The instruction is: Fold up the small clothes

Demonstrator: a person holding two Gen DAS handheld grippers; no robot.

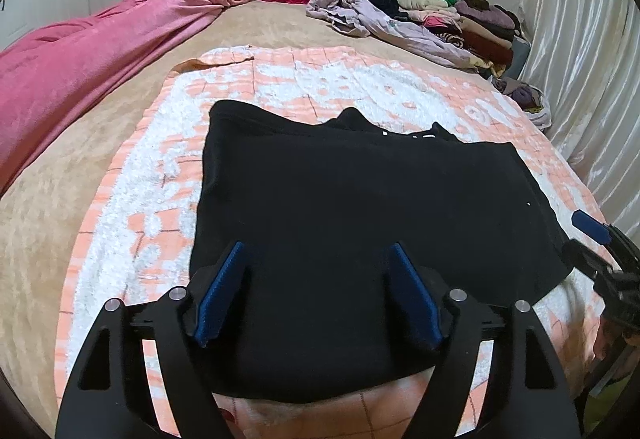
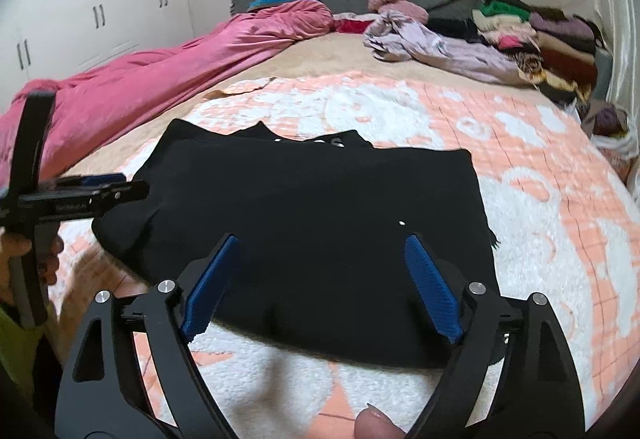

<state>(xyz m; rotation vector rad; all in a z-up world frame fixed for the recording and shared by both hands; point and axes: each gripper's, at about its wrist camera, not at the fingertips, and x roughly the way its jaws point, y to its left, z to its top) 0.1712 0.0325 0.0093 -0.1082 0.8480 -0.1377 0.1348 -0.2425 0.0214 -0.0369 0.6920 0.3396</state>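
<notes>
Both the left gripper (image 1: 316,295) and right gripper (image 2: 320,283) hover with fingers spread and empty over the folded black garment (image 1: 360,223) on the peach-and-white blanket (image 1: 140,199), where a careless regrasp could drag the top layer askew

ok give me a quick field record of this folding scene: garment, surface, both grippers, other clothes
garment: black fabric garment, lying folded flat
surface: peach and white patterned blanket on the bed
left gripper: open over the garment's near edge, nothing clamped
right gripper: open over the garment, nothing clamped
other clothes: stack of folded clothes by the headboard, crumpled lilac garment beside it
</notes>
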